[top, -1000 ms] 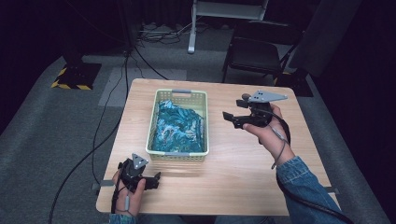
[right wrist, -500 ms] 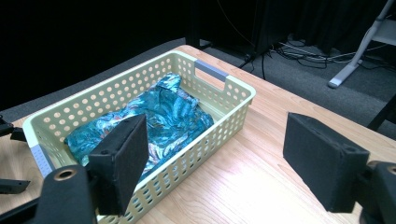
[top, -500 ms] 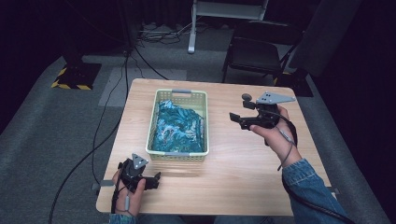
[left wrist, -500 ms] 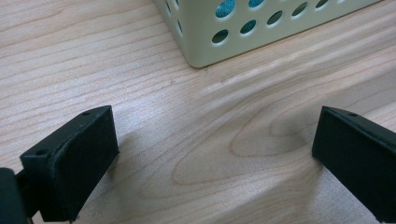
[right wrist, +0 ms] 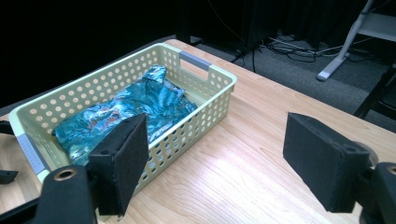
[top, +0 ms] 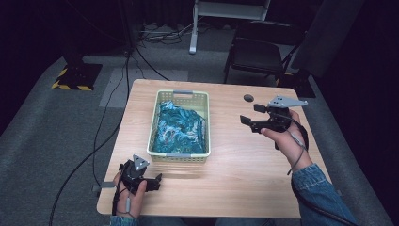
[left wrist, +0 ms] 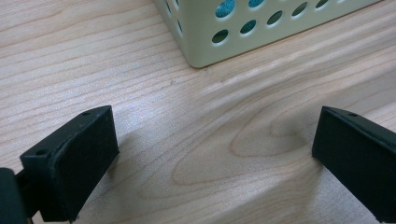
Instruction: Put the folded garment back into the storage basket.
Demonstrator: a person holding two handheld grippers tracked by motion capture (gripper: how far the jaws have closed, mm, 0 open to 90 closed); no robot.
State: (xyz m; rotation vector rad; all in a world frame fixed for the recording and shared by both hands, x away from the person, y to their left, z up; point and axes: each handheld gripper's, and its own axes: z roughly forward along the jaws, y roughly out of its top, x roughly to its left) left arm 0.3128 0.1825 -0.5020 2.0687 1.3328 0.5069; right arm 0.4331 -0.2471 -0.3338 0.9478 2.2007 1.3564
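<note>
A pale green perforated basket (top: 156,123) (right wrist: 219,91) stands on the wooden table (top: 235,179), and a folded blue-green patterned cloth (top: 181,127) (right wrist: 135,109) lies inside it. My right gripper (top: 248,114) (right wrist: 219,156) hovers above the table to the right of the basket, pointing at it, jaws open and empty. At the table's near-left corner my left gripper (top: 157,181) (left wrist: 212,158) rests low over the wood, open, nothing between its jaws. A corner of the basket (left wrist: 233,39) lies just ahead of it.
A small dark round object (top: 248,98) lies on the table behind the right gripper. Beyond the far edge stand a black chair (top: 263,52) and a white stand (top: 226,9); cables (top: 136,61) run over the grey carpet.
The right gripper has moved to the right, away from the basket, and slightly lower. The left gripper has stayed where it was.
</note>
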